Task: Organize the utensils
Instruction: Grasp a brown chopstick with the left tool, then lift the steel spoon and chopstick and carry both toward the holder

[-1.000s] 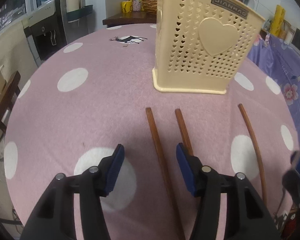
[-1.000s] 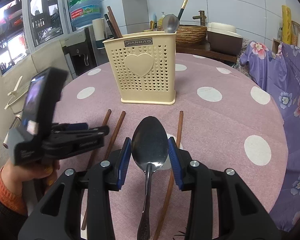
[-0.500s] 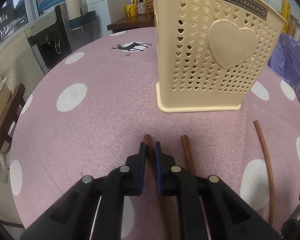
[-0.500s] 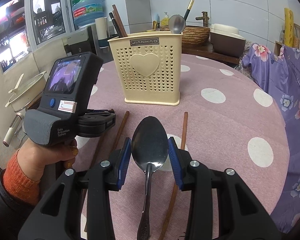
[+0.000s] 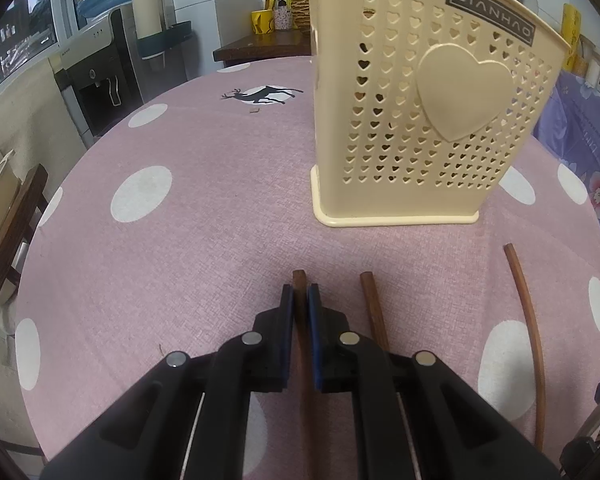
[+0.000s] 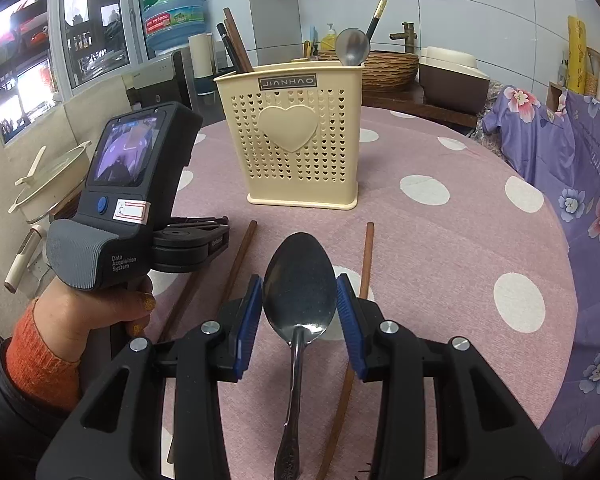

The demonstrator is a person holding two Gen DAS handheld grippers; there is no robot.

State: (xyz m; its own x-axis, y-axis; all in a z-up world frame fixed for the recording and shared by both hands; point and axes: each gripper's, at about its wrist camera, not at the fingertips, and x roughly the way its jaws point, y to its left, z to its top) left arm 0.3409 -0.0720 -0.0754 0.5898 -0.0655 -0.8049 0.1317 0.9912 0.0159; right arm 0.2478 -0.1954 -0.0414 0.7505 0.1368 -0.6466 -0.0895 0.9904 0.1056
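A cream perforated utensil holder (image 5: 424, 120) stands on the pink dotted table; it also shows in the right wrist view (image 6: 300, 140) with chopsticks and a spoon inside. My left gripper (image 5: 300, 294) is shut on a brown chopstick (image 5: 300, 280) that rests on the cloth. Two more chopsticks (image 5: 374, 308) (image 5: 528, 328) lie to its right. My right gripper (image 6: 300, 296) is shut on a metal spoon (image 6: 300, 292), bowl forward, above the table. The left gripper's body (image 6: 128, 200) is at the left of the right wrist view.
A purple floral cloth (image 6: 572, 160) covers something to the right of the table. A water dispenser (image 5: 112, 80) and a chair (image 5: 8, 220) stand to the left. A wooden counter with bottles and a basket (image 6: 388, 68) is behind the table.
My left gripper moved forward and closed on the leftmost chopstick. My right gripper kept its hold on the spoon and rose slightly.
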